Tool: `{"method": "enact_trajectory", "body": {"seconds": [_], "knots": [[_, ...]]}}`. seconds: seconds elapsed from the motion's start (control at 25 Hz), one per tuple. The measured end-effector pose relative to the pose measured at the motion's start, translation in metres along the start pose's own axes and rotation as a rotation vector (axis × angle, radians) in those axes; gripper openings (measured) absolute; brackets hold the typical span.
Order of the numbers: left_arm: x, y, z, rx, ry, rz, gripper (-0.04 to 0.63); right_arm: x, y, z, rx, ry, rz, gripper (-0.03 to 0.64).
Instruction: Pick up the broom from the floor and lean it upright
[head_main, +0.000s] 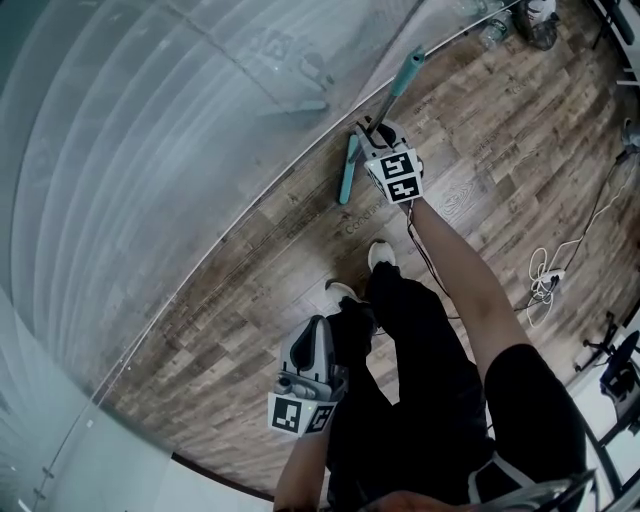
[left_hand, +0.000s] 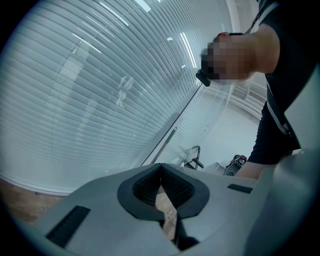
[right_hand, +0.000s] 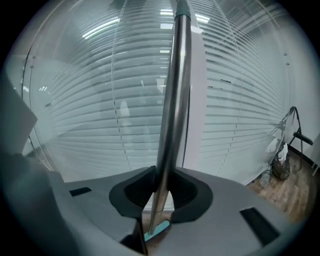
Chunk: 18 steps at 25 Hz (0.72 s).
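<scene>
The broom (head_main: 348, 172) stands steeply on the wood-plank floor (head_main: 250, 300), its teal head down at the foot of a frosted, striped glass wall (head_main: 130, 150). Its metal handle rises toward a teal grip at the top. The right gripper (head_main: 372, 130) is at the handle just above the head, its fingers (head_main: 366, 126) on the shaft and its marker cube facing the camera. The left gripper (head_main: 318, 332) hangs low beside the person's black trousers (head_main: 420, 350), well apart from the broom. Two white shoes (head_main: 381, 255) stand between the grippers. A white cable (head_main: 545, 280) lies coiled on the floor to the right.
</scene>
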<state>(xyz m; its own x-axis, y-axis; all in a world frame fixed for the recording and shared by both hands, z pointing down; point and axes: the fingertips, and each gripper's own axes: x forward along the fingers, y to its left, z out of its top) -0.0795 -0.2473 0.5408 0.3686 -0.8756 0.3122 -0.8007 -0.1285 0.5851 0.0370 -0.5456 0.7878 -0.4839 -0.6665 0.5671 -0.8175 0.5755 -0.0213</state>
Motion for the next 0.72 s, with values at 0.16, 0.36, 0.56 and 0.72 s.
{"method": "enact_trajectory", "body": {"seconds": [0.16,0.36,0.56,0.72], "knots": [[-0.001,-0.001,0.002,0.007,0.007,-0.007,0.018,-0.014,-0.017,-0.017,0.017,0.121,-0.012,0.084],[-0.003,0.0,0.0,-0.007,0.018,0.004,0.018,-0.013,-0.023,-0.024,0.041,0.211,-0.034,0.084],[-0.001,-0.007,0.0,-0.006,0.011,-0.004,0.018,-0.016,-0.051,-0.027,0.077,0.305,-0.15,0.084],[-0.005,-0.006,-0.004,-0.018,0.015,-0.002,0.018,-0.033,-0.069,-0.042,0.098,0.361,-0.213,0.084]]}}
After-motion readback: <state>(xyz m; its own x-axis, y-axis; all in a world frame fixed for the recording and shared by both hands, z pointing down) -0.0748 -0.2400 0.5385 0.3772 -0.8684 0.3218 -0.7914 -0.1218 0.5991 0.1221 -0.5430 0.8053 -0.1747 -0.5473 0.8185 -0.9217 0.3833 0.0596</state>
